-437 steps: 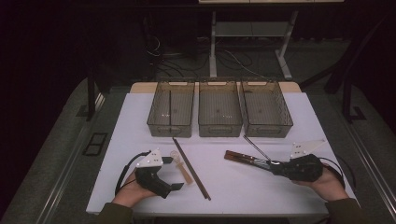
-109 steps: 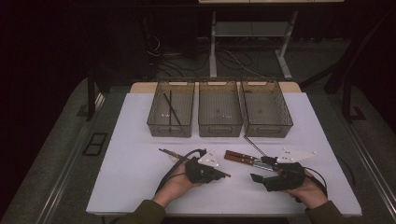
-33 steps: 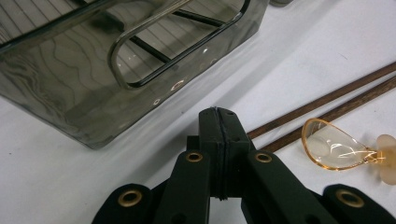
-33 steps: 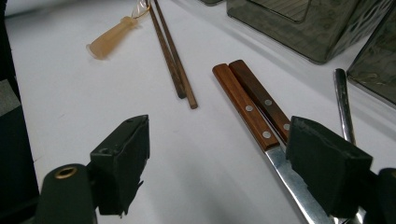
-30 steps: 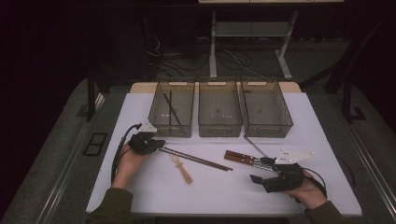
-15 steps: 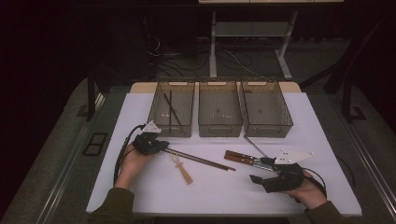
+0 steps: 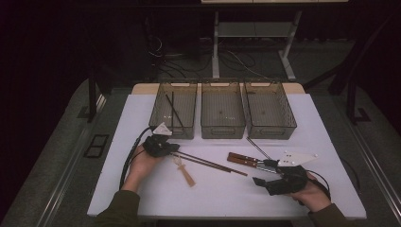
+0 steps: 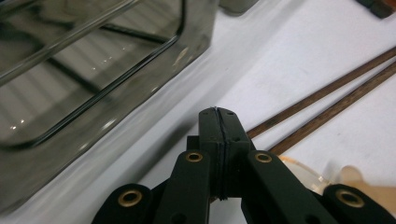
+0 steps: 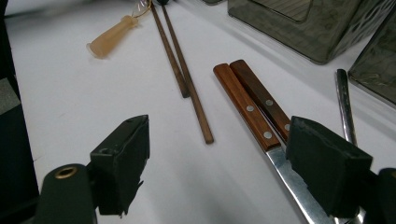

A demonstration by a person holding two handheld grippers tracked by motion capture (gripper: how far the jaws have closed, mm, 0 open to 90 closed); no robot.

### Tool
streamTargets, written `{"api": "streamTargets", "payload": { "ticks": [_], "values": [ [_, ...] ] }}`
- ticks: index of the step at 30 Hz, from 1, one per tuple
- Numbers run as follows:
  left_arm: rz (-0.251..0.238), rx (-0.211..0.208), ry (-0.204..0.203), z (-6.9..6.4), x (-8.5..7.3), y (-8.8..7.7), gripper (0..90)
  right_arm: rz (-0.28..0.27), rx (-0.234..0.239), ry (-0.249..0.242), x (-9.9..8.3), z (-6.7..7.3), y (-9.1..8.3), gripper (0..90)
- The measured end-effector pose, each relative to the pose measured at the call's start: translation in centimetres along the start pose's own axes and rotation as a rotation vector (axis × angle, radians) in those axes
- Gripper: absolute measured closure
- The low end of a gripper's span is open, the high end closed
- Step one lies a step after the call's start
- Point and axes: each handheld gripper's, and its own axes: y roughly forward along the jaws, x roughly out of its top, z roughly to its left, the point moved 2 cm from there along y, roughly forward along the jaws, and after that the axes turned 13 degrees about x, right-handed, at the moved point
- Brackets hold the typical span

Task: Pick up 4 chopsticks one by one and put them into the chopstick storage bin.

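Note:
My left gripper (image 7: 171,149) is shut just in front of the left bin (image 7: 173,127), beside the near ends of a pair of dark wooden chopsticks (image 7: 210,163). In the left gripper view its jaws (image 8: 219,121) are pressed together with nothing between them, and the chopsticks (image 8: 327,95) run off to the right. My right gripper (image 7: 264,173) rests open on the table near two wooden-handled knives (image 7: 243,160). In the right gripper view (image 9: 224,172) the knife handles (image 9: 250,102) lie ahead, nearer its right pad (image 9: 327,172).
Three smoky plastic bins stand in a row at the back; the left one holds dark sticks (image 7: 173,109), and the middle bin (image 7: 222,124) and right bin (image 7: 269,126) stand beside it. A small tan-handled utensil (image 7: 185,173) lies by the chopsticks. A thin metal utensil (image 7: 257,147) lies near the knives.
My left hand has slid a little to the right along the front of the left bin, toward the chopsticks' ends. The right hand has stayed put.

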Motion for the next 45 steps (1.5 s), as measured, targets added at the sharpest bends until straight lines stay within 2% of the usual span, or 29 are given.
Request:
{"api": "streamTargets", "payload": {
  "ticks": [17,20,25,28,29,31,32,34,37,39,42,45],
  "values": [
    [-0.004,-0.045,0.047,-2.4,1.5,1.0,89.0,0.003,0.003,-0.007,0.0,0.0,0.0,22.0],
    [-0.02,-0.047,0.045,-2.4,1.7,0.9,89.0,0.008,0.002,-0.012,0.0,-0.1,0.0,22.1],
    [-0.071,-0.054,0.005,-1.9,1.8,-0.3,87.2,0.009,0.023,-0.006,0.2,-0.1,-0.1,20.2],
    [-0.101,-0.061,-0.004,-1.9,1.5,-1.2,82.2,0.03,0.041,-0.001,0.6,-0.3,-0.1,18.7],
    [-0.11,-0.064,-0.023,-2.0,1.4,-1.6,80.0,0.036,0.043,-0.003,0.8,-0.3,-0.1,17.9],
    [-0.125,-0.067,-0.029,-2.2,1.1,-2.3,75.4,0.053,0.029,-0.003,1.1,-0.4,0.0,17.3],
    [-0.131,-0.065,-0.029,-2.3,0.9,-2.6,72.0,0.056,0.025,-0.002,1.2,-0.6,0.1,17.3],
    [-0.135,-0.064,-0.029,-2.6,0.6,-3.2,65.4,0.071,0.056,-0.001,1.4,-0.8,0.4,17.4],
    [-0.157,-0.065,-0.046,-2.9,0.3,-3.8,54.8,0.11,0.066,-0.016,1.8,-0.9,1.2,18.2],
    [-0.166,-0.065,-0.039,-3.3,0.1,-4.1,48.7,0.132,0.077,-0.023,2.1,-1.1,1.8,22.7],
    [-0.164,-0.051,-0.025,-3.9,-0.7,-4.5,39.8,0.146,0.086,-0.024,2.5,-1.4,2.6,23.9],
    [-0.166,-0.062,-0.045,-4.3,-1.7,-5.1,34.8,0.163,0.089,-0.026,2.9,-1.9,3.5,27.1]
  ]
}}
